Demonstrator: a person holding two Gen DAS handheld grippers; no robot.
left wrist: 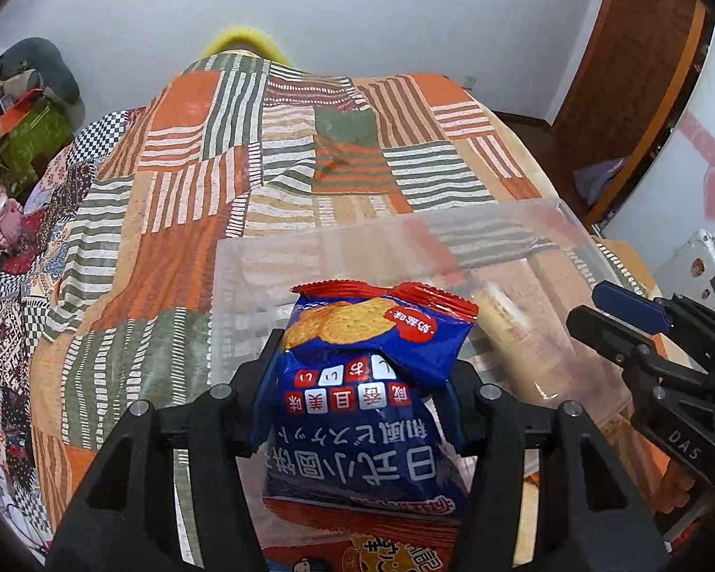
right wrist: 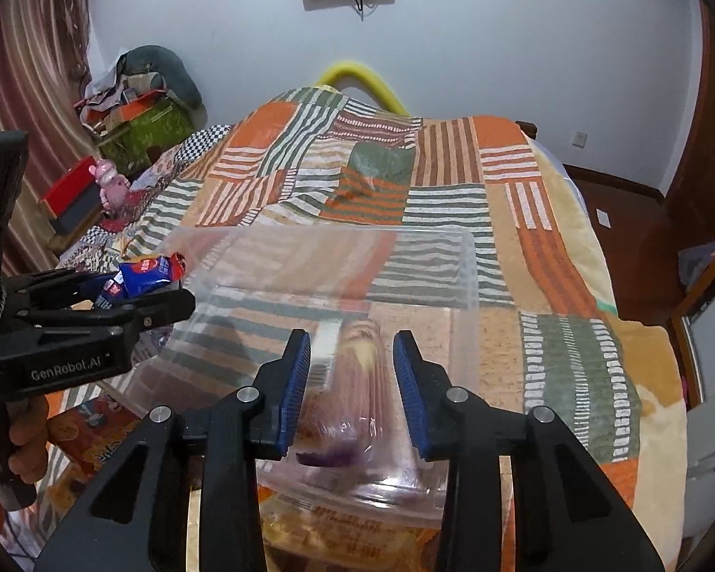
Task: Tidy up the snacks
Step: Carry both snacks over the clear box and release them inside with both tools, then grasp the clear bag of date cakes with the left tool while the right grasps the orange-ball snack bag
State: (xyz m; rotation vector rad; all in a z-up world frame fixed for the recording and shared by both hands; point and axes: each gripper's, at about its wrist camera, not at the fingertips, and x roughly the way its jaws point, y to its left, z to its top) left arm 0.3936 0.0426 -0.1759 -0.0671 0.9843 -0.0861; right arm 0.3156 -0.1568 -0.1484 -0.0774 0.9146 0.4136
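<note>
Over the clear bin (left wrist: 453, 248), lower centre of both frames: one snack dropped, one carried.

Left gripper (left wrist: 362, 372) is clenched on the blue biscuit bag (left wrist: 357, 381); right gripper (right wrist: 352, 395) stands released above a blurred purple packet (right wrist: 352, 410) inside the bin. Orange packets (right wrist: 95, 434) at lower left remain unsorted.

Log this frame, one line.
left gripper: shut on blue cracker bag | right gripper: open over clear bin | blurred snack below

blue-red biscuit packet (left wrist: 357, 381) held upright over clear plastic bin (left wrist: 538, 229); blurred purple-wrapped snack (right wrist: 352, 395) inside (motion-smeared).
</note>
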